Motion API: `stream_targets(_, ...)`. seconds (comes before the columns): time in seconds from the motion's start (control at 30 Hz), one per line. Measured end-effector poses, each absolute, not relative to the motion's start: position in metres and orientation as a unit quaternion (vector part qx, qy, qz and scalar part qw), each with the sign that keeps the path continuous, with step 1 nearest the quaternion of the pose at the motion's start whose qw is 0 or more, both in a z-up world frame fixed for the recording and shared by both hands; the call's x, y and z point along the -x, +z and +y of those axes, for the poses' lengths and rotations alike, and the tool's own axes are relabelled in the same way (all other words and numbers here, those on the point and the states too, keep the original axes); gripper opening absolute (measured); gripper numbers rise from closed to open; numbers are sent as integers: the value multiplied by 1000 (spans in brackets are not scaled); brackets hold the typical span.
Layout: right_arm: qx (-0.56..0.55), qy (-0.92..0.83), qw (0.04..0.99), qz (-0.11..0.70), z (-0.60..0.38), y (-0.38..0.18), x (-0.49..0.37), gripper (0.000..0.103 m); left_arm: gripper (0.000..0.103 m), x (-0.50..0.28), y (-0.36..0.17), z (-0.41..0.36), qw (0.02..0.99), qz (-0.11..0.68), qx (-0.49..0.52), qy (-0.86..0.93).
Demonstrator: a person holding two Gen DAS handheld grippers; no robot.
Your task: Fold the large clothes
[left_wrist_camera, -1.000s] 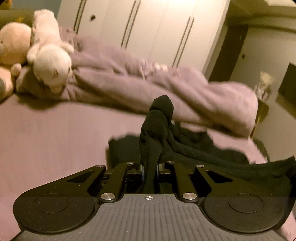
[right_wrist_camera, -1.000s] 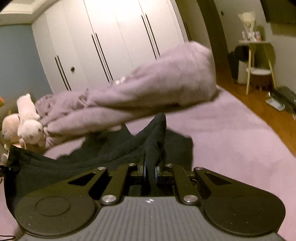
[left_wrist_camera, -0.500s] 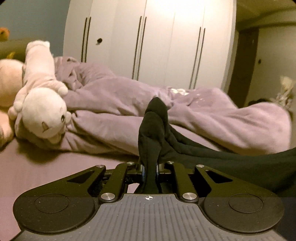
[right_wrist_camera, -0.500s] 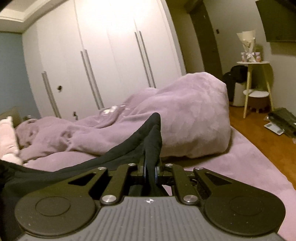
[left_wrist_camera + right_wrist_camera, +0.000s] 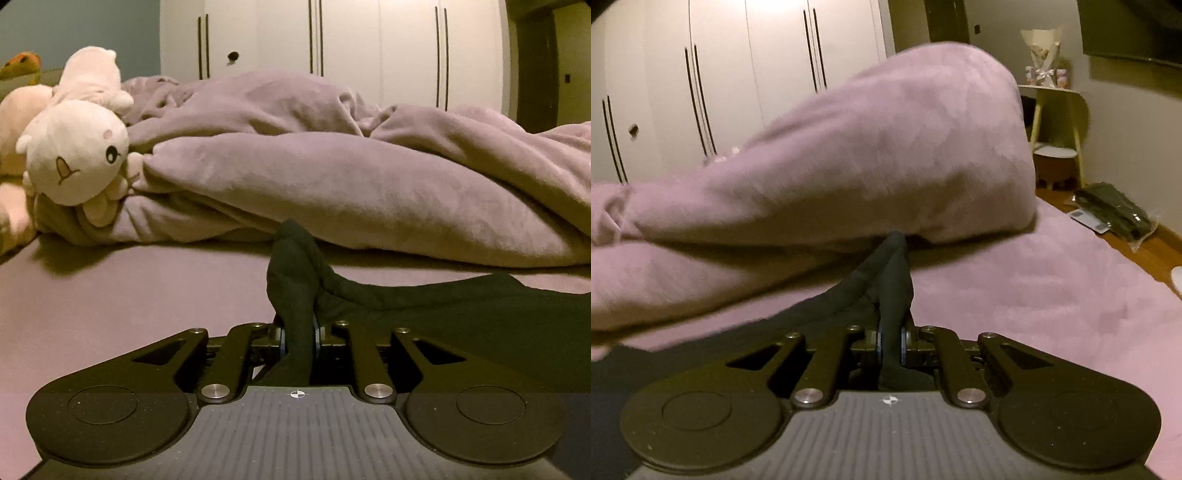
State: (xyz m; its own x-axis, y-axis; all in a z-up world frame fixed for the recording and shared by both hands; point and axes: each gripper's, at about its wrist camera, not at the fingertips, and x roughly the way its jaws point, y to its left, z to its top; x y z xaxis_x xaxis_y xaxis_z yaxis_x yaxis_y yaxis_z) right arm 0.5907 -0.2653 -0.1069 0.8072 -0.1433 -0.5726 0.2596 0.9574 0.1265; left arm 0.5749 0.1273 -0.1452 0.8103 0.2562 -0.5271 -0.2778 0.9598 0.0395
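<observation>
Left gripper [image 5: 298,338]: jaws nearly closed on a bunched fold of the black garment [image 5: 461,310]; they have just been opening slightly, and the cloth is pinched between them. Right gripper [image 5: 892,341]: jaws closed tight on another bunched edge of the same garment [image 5: 882,280]. The garment is plain black and soft, its gripped ends rising in creased, rope-like folds. Its body lies low across the mauve bed sheet [image 5: 110,295] between the two grippers, just before the heaped mauve duvet [image 5: 332,177]. A white plush toy [image 5: 74,151] rests against the duvet's left end.
</observation>
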Motion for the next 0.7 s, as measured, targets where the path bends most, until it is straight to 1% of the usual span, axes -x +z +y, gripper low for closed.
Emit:
stream_targets(0.2, -118, -108, 941, 299, -271, -136, -602, 10, 25, -592, -168, 132, 939, 311, 38, 140)
stream_targets(0.27, -136, -108, 935, 310, -277, -145, -605, 13, 27, -596, -172, 133, 937, 318, 41, 139)
stream_targets(0.33, -157, -109, 930, 314, -284, -152, -609, 15, 32, -597, -175, 133, 935, 324, 45, 139)
stream_targets(0.4, -170, -108, 926, 319, -288, -156, -612, 17, 34, -599, -178, 135, 933, 327, 50, 139)
stream_targets(0.5, -172, -110, 923, 325, -289, -158, -618, 18, 40, -601, -178, 138, 931, 332, 55, 143)
stream_targets(0.53, -170, -110, 923, 328, -289, -158, -620, 18, 50, -600, -177, 138, 930, 333, 56, 146)
stream_targets(0.57, -167, -111, 923, 327, -288, -156, -619, 18, 56, -599, -176, 139, 928, 334, 58, 158)
stream_targets(0.6, -166, -112, 925, 324, -288, -155, -618, 21, 66, -597, -176, 140, 925, 335, 62, 168)
stream_targets(0.63, -167, -116, 926, 318, -288, -153, -615, 30, 73, -595, -174, 143, 922, 337, 70, 175)
stream_targets(0.7, -182, -130, 928, 298, -292, -144, -604, 42, 77, -587, -167, 150, 920, 338, 86, 181)
